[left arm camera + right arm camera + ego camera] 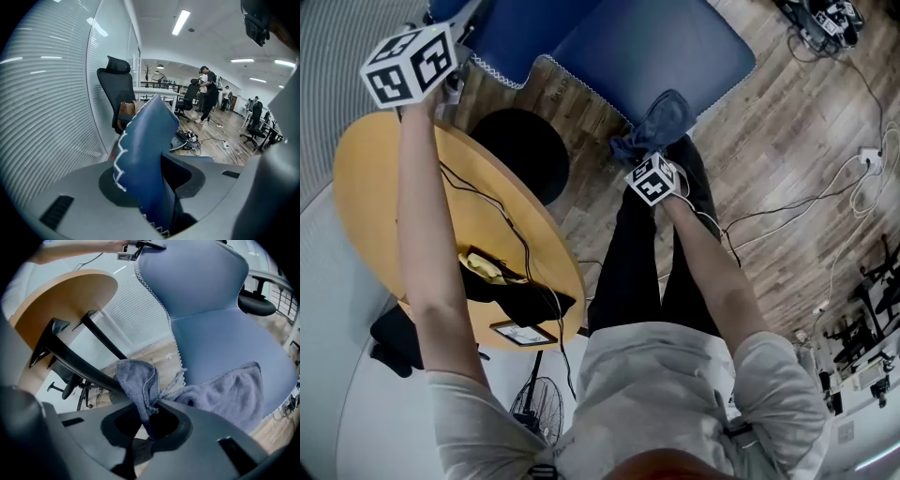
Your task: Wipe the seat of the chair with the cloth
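Left gripper (159, 187): closed on the white-stitched edge of the blue chair's (145, 150) backrest, the padded edge standing upright between the jaws. Right gripper (150, 423): closed on a bunched fold of the grey-blue cloth (140, 380). The remainder of the cloth lies spread on the front part of the chair seat (225, 338). A round wooden bench (375, 187) stands just beside the chair.

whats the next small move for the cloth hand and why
Probably sweep the right gripper across the seat: it is shut on the cloth, which lies only on the seat's near edge, while the left gripper clamps the backrest.
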### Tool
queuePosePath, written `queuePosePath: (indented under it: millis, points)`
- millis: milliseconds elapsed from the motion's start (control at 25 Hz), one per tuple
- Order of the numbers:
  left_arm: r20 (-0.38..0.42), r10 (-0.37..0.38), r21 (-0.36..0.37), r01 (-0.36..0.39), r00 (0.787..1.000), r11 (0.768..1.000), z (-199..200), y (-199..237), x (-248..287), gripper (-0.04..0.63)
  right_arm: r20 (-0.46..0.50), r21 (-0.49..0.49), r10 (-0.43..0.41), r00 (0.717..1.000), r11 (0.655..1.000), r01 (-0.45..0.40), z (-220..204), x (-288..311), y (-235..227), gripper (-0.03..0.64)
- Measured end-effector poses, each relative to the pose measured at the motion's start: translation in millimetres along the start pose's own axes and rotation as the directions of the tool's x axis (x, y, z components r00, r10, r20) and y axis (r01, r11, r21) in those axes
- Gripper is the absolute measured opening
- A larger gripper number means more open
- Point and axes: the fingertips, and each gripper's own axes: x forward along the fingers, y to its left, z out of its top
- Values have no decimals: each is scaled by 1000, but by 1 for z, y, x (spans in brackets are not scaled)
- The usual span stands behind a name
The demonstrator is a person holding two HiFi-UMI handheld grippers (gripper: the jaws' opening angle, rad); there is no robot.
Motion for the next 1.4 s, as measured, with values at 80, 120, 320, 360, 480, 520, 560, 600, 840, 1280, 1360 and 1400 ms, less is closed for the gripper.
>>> queuePosePath:
  millis: [80,120,320,360,480,520,560,600,840,1280,1360,1400]
  points:
    - [-3,15,-21,-15,1000,1000,-1,0,-2,169,27,-27,30,999,999,-29,4,-11,22,51]
    - [-10,27,-35,-28,1000,999,-3,0,-4,180,45,-49,45,998,998,-43,7,-19,33,51]
    - [-40,88,-15,-88,995,996,-14,0,-22,215,161,-105,84,983,992,-67,24,-73,72,51]
    - [-35,99,-8,-100,994,995,-13,0,-29,215,182,-114,84,980,991,-63,28,-85,74,51]
    - [-30,107,-22,-108,994,994,-9,-4,-47,221,229,-121,77,970,991,-50,34,-110,75,51]
    - [-37,113,-29,-114,993,993,-10,-6,-50,246,244,-107,76,967,993,-51,34,-116,75,51]
    - [-48,125,-34,-127,991,991,-11,-8,-52,270,261,-85,77,962,995,-57,35,-122,77,51]
    - [-59,144,-38,-146,988,989,-14,-9,-53,276,280,-59,79,957,996,-65,35,-129,78,51]
    - [-47,251,-72,-254,967,965,-21,-14,-86,276,374,-44,62,925,998,-49,36,-186,80,51]
    - [13,282,-128,-278,959,952,-6,-140,-166,275,503,-15,-7,864,1000,16,36,-309,47,51]
    - [57,280,-174,-267,958,948,3,-171,-182,275,524,0,-27,851,999,32,36,-337,42,51]
    - [80,281,-196,-261,956,945,8,-187,-190,275,532,10,-38,846,999,39,35,-352,39,51]
